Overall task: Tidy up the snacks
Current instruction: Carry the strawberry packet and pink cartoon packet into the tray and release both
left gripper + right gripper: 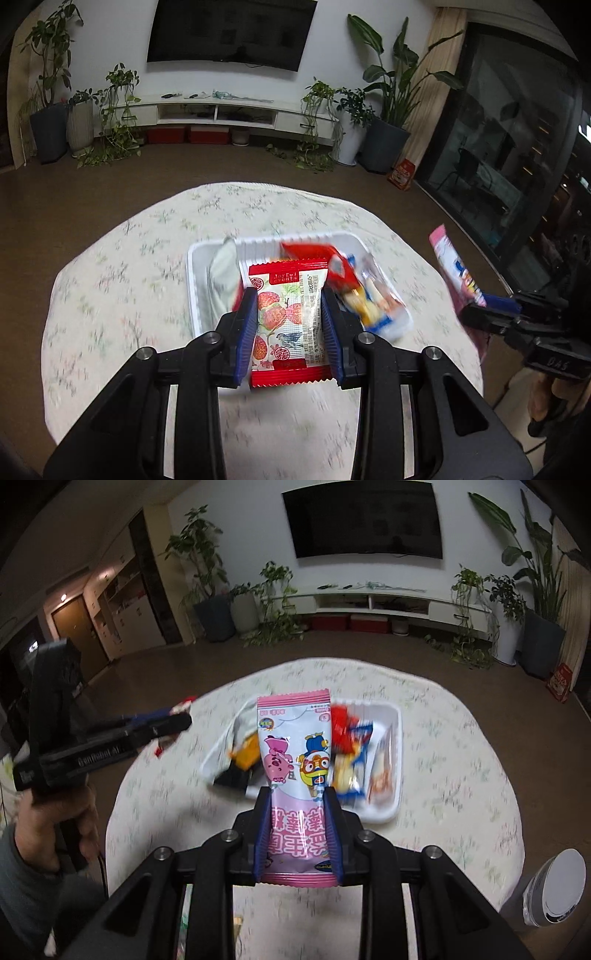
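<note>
My left gripper (pixel 290 301) is shut on a red-and-white strawberry snack packet (pixel 286 321), held above the near end of a white tray (pixel 199 266). Several snack packets lie in the tray, among them a silver one (pixel 221 280) and a red one (pixel 325 264). In the right wrist view my right gripper (pixel 295 797) is shut on a pink cartoon snack packet (pixel 293 760), held upright over the same white tray (pixel 391 812). The right gripper with its pink packet (pixel 458 277) shows at the right of the left wrist view. At the left of the right wrist view the left gripper (pixel 177 716) appears.
The round table has a floral cloth (pixel 110 295). A person's hand (pixel 55 823) holds the left tool. A white-lidded bin (pixel 557 890) stands on the floor at the table's right. Beyond are a TV stand (pixel 221 110), potted plants and brown floor.
</note>
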A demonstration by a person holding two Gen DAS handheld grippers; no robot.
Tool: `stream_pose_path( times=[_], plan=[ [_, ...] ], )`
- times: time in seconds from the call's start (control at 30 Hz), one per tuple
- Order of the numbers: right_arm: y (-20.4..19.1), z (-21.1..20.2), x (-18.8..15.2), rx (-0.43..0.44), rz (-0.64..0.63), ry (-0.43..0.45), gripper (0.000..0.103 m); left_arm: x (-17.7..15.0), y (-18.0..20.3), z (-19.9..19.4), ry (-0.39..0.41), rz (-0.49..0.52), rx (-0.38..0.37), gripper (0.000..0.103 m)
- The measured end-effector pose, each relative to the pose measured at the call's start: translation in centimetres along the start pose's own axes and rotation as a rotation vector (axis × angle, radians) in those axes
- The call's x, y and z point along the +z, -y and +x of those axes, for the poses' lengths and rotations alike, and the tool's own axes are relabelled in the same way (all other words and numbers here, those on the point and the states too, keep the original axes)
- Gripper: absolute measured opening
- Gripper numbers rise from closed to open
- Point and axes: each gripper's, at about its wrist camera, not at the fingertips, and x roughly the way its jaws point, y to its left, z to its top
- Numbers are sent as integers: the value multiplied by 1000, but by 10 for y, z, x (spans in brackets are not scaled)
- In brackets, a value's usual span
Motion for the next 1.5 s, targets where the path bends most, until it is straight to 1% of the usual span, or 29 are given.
stream_pose_path(
  times=[0.07, 0.13, 0.23, 0.3, 0.4, 0.53, 0.73, 0.87, 1.0, 1.03, 1.07, 1.1, 1.17, 1.2, 1.23, 1.3, 1.33, 1.43, 1.5],
  plan=[
    [6, 10, 18, -5, 29, 12, 29, 10, -5, 15, -11, -4, 9, 31],
    [11, 23, 34, -31, 39, 20, 29, 19, -10, 33, -32, -11, 12, 31],
    [20, 53, 50, -69, 48, -17, 29, 26, -16, 60, -67, -19, 22, 31],
    [27, 76, 54, -112, 51, -49, 29, 27, -19, 76, -85, -25, 24, 31],
    [38, 100, 51, -141, 79, -85, 29, 24, -20, 93, -101, -23, 21, 31],
    [45, 117, 41, -155, 96, -112, 29, 16, -21, 112, -121, -23, 23, 31],
    [53, 130, 34, -168, 100, -131, 29, 8, -23, 131, -139, -21, 31, 31],
    [54, 136, 30, -176, 103, -147, 29, 3, -27, 147, -156, -25, 36, 33],
    [53, 143, 27, -189, 98, -158, 30, 0, -29, 153, -153, -27, 38, 35],
    [54, 144, 27, -191, 98, -159, 30, -1, -28, 151, -152, -27, 39, 37],
    [55, 144, 27, -188, 99, -161, 31, -1, -28, 151, -150, -25, 48, 42],
    [56, 145, 27, -188, 99, -162, 32, -1, -28, 152, -149, -27, 54, 50],
    [57, 146, 26, -198, 95, -164, 35, -2, -28, 149, -141, -28, 61, 59],
    [57, 146, 26, -199, 95, -166, 36, -2, -28, 148, -138, -29, 69, 62],
    [57, 146, 26, -198, 94, -165, 37, -2, -28, 147, -132, -32, 68, 64],
    [57, 146, 25, -201, 90, -168, 39, -1, -27, 141, -125, -34, 74, 72],
    [56, 147, 25, -202, 88, -170, 41, -1, -27, 138, -120, -32, 77, 74],
    [56, 145, 24, -212, 87, -165, 56, -2, -23, 124, -106, -24, 76, 78],
    [55, 141, 24, -220, 88, -157, 59, -5, -20, 113, -95, -15, 73, 90]
  ],
)
